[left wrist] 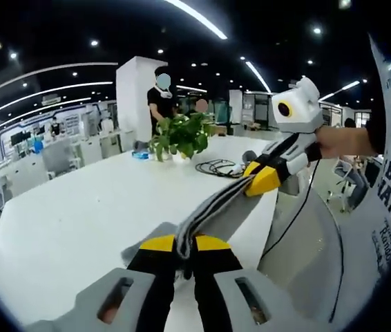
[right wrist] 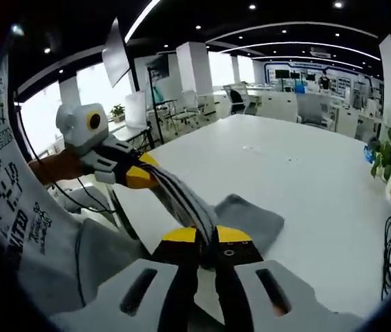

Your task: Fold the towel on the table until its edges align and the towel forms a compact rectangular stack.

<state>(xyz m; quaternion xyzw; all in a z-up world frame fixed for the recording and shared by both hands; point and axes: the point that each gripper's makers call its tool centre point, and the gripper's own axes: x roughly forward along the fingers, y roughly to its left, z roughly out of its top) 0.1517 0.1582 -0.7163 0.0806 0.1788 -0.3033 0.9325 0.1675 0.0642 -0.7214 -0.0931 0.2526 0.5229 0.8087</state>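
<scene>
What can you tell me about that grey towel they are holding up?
The towel is grey, soft-looking cloth with pale stripes along its gathered edge. It is stretched between the two tools: the left gripper pinches one end and the right gripper pinches the other, so the edge between them bunches into a taut, ropelike band. The rest hangs down, and a flat part rests on the white table.
</scene>
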